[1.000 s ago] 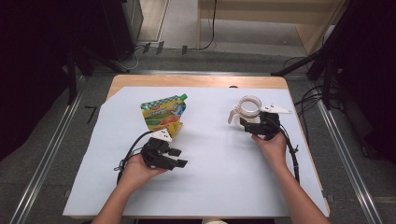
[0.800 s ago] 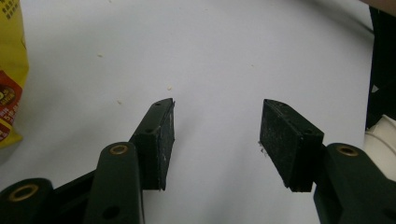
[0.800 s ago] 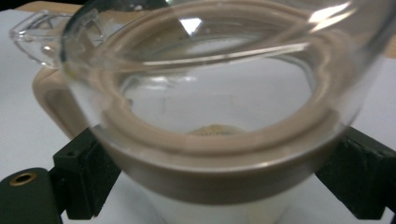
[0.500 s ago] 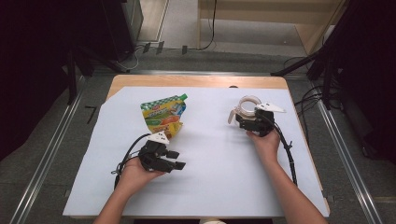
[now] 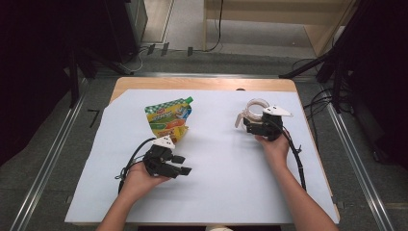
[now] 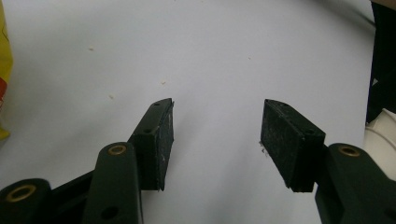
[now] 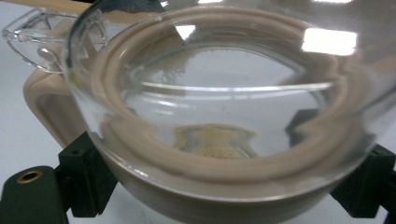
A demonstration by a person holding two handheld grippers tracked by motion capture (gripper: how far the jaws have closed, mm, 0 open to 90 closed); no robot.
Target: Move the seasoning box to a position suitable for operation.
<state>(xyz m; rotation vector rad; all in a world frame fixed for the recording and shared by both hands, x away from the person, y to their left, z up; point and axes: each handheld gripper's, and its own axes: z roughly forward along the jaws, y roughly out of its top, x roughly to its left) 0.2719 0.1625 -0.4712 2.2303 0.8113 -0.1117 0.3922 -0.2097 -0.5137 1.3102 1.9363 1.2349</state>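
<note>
Glass jug [image 7: 219, 116] clamped in right gripper [image 5: 260, 126] near table edge; left gripper [image 5: 180, 165] jaws apart, empty.

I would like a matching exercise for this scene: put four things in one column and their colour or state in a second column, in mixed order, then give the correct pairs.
Things:
1. left gripper
2. right gripper
3. snack pouch
4. table sheet

States:
A. lies flat, yellow and green, with a green cap
B. jaws apart, nothing between them
C. plain white, covers most of the table
D. jaws closed around a glass jug with a beige handle

Pairs: 1-B, 2-D, 3-A, 4-C
</note>
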